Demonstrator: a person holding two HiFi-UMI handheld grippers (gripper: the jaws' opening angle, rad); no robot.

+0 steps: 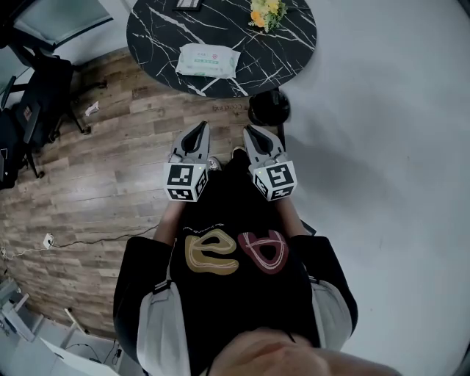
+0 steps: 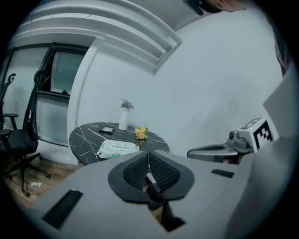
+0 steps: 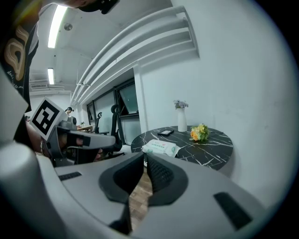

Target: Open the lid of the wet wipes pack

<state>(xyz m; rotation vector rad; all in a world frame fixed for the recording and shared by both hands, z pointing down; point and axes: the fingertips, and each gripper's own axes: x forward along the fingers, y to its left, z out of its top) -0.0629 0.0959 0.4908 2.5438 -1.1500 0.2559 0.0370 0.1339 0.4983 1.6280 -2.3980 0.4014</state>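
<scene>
The wet wipes pack [image 1: 208,60] is white with a green label and lies flat, lid down, on the near part of a round black marble table [image 1: 154,44]. In the head view both grippers hang over the wooden floor, well short of the table, side by side and pointing toward it. My left gripper [image 1: 203,125] is shut with nothing between its pads. My right gripper [image 1: 247,129] is also shut and empty. The pack [image 2: 117,148] appears ahead of the closed jaws in the left gripper view, and the pack [image 3: 161,148] shows likewise in the right gripper view.
On the table stand a yellow flower bunch [image 1: 266,13], a white vase [image 2: 124,116] and a dark phone [image 1: 189,4]. A black round stool [image 1: 269,107] sits by the table's near edge. An office chair [image 1: 37,95] stands at the left. A cable [image 1: 81,241] trails on the floor.
</scene>
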